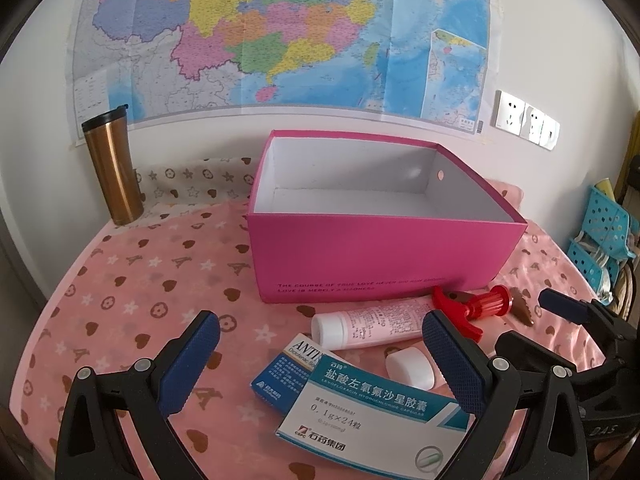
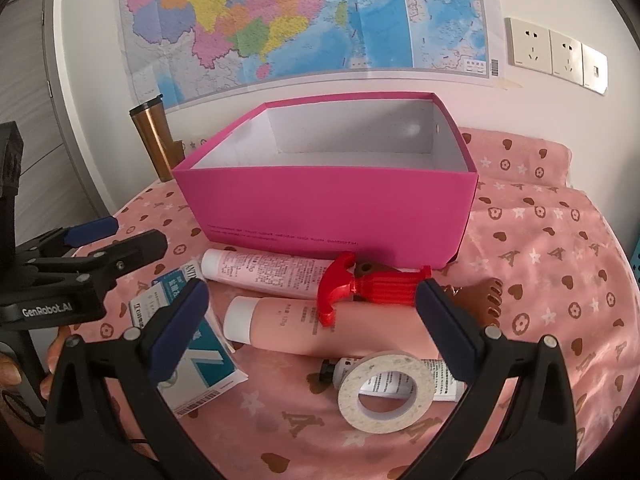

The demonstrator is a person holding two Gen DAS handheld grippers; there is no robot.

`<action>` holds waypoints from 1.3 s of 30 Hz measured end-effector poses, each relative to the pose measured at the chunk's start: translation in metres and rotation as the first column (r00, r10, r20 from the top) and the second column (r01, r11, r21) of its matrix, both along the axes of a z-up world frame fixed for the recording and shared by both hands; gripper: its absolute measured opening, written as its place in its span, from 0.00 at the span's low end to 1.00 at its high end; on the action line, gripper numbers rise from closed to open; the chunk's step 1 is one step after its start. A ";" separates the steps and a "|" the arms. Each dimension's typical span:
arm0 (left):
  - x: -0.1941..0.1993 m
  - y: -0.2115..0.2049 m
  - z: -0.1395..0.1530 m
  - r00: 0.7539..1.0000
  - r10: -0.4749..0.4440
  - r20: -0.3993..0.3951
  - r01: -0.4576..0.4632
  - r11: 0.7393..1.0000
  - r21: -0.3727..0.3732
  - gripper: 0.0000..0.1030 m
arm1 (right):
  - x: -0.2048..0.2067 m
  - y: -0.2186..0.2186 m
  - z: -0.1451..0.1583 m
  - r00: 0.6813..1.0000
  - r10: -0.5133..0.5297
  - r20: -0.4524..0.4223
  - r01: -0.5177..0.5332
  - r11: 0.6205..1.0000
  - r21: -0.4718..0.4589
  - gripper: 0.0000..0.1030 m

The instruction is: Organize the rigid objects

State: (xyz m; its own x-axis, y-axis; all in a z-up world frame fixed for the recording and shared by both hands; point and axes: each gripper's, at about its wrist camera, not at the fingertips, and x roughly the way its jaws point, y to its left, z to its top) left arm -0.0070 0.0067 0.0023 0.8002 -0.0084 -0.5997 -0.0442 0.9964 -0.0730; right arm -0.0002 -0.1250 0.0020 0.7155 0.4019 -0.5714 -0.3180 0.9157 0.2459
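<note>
wall map [image 1: 280, 36] | copper tumbler [image 1: 112, 164] | wall sockets [image 2: 556, 54] | blue baskets [image 1: 604, 232]

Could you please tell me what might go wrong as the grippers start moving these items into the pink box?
1. The red spray nozzle lies across the two pink tubes; pulling a tube first could roll or flip it.
2. The medicine boxes overlap, so the open left gripper might pinch both or drag the blue one.
3. The tape roll lies flat over a small bottle; the open right gripper may struggle to grip it.
</note>
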 end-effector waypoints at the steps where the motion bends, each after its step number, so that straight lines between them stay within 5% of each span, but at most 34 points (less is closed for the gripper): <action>1: 0.000 0.001 0.000 1.000 0.000 0.000 0.000 1.000 -0.001 1.00 | 0.000 0.000 0.000 1.000 0.000 -0.001 0.000 1.000 0.000 1.00; 22: -0.008 0.017 -0.005 0.999 -0.037 0.003 0.037 0.999 0.015 1.00 | -0.010 0.006 -0.009 0.994 0.097 -0.047 -0.096 0.995 0.030 1.00; 29: -0.022 0.023 -0.015 0.990 -0.136 -0.020 0.137 0.991 0.014 1.00 | -0.026 0.021 -0.021 0.970 0.221 -0.098 -0.217 0.975 0.051 0.83; 35: -0.023 0.017 -0.029 0.968 -0.241 -0.076 0.239 0.970 -0.030 0.77 | -0.033 0.035 -0.034 0.936 0.315 -0.158 -0.306 0.949 0.082 0.62; 39: -0.023 0.013 -0.039 0.957 -0.267 -0.115 0.265 0.964 -0.038 0.66 | -0.033 0.035 -0.039 0.933 0.313 -0.175 -0.301 0.949 0.094 0.61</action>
State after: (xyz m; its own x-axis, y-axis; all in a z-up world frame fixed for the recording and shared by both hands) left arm -0.0300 0.0200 -0.0363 0.6907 -0.2258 -0.6870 0.2126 0.9714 -0.1055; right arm -0.0332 -0.0904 -0.0369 0.4349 0.6254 -0.6479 -0.5242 0.7609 0.3825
